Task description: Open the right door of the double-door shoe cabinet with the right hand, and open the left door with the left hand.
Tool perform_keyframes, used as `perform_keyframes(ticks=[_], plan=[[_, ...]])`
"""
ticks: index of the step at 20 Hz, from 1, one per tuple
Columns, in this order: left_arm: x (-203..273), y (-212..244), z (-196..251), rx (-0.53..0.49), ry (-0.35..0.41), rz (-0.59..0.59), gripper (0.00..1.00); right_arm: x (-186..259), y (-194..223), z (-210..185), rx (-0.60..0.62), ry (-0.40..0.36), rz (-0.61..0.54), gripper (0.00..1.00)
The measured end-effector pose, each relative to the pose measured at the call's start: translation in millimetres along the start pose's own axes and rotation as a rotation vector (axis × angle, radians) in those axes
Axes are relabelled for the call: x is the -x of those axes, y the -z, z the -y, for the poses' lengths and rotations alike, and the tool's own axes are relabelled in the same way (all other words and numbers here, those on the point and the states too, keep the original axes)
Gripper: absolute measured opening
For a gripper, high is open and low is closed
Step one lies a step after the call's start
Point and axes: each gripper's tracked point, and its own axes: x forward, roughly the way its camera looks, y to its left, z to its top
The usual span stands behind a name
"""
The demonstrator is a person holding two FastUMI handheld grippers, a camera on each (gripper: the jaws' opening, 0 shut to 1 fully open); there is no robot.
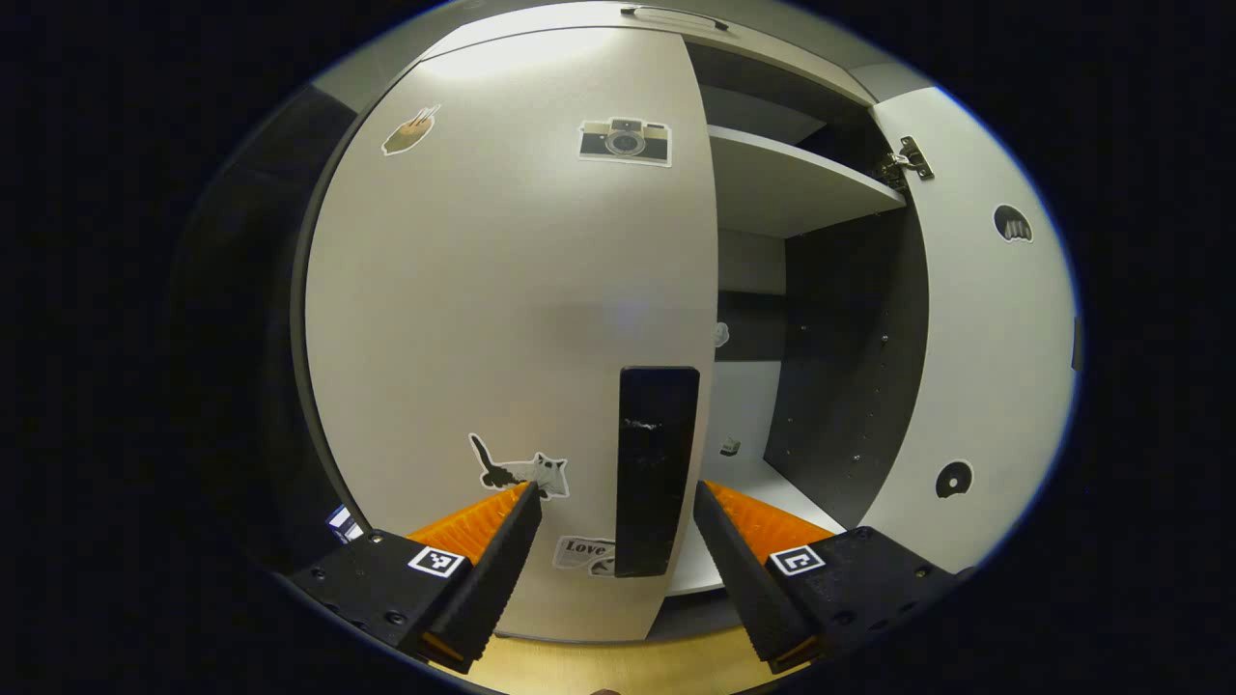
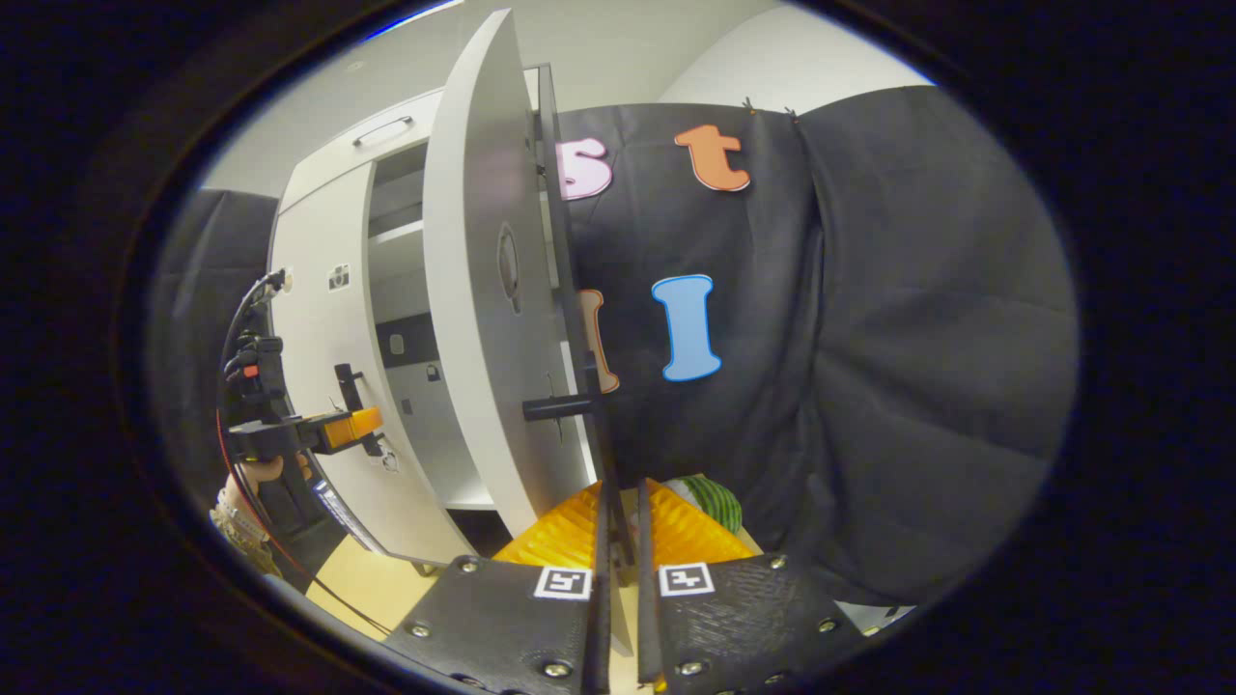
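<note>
Shoe cabinet (image 1: 772, 174) stands with its right door (image 1: 995, 319) swung wide open and its left door (image 1: 512, 319) closed, or nearly so.

Left gripper view: the left hand-held gripper (image 1: 615, 497) faces the left door, its fingers spread apart on either side of the dark vertical handle (image 1: 657, 468) near that door's free edge. Neither finger touches the handle, as far as can be judged. Stickers on the left door include a camera (image 1: 625, 142) near the top and a cat (image 1: 521, 470) low down, just beside the gripper's left finger. Behind the open right door the interior shows a pale shelf (image 1: 801, 183) and a dark side wall; a metal hinge (image 1: 906, 159) sits at the top of the right door.

Right gripper view: the right hand-held gripper (image 2: 618, 502) has its fingers drawn close together, with only a thin gap (whether anything is pinched between them cannot be told). The right door (image 2: 483, 290) is seen nearly edge-on just ahead of them, its handle (image 2: 558, 407) projecting above the fingertips. Farther off at the left, the other gripper (image 2: 333, 430) is held at the left door (image 2: 323, 319) by a person's hand (image 2: 266, 471). Pale wooden floor (image 2: 367, 584) lies below the cabinet.
</note>
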Motion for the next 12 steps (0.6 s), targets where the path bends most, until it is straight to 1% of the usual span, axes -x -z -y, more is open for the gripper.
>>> perform_keyframes(ticks=[3, 7, 8, 9, 10, 11, 12], plan=[[-6.4, -1.3, -1.8, -0.006, -0.022, 0.007, 0.98, -1.8, 0.5, -1.3, 0.009, 0.001, -0.003, 0.11], [-11.2, 1.5, -5.9, -0.049, -0.076, 0.018, 0.92, -3.7, 1.1, -0.8, 0.003, -0.007, -0.004, 0.11], [-9.0, -0.1, -2.8, -0.049, -0.075, 0.023, 0.84, -3.5, 1.0, -0.9, 0.0, -0.009, -0.004, 0.11], [-9.3, 0.6, 0.6, -0.045, -0.074, 0.025, 0.83, -3.7, 1.0, -0.6, 0.0, -0.009, -0.003, 0.11], [-8.9, 0.0, 4.7, -0.036, -0.066, 0.036, 0.73, -3.7, 1.1, 0.0, 0.002, -0.01, -0.003, 0.11], [-8.7, -0.6, 10.5, -0.025, -0.05, 0.043, 0.67, -4.0, 0.9, -0.7, 0.002, -0.009, -0.002, 0.11], [-11.7, 0.6, 13.3, -0.026, -0.047, 0.051, 0.52, -4.0, 0.6, -0.5, 0.002, -0.009, -0.001, 0.11]])
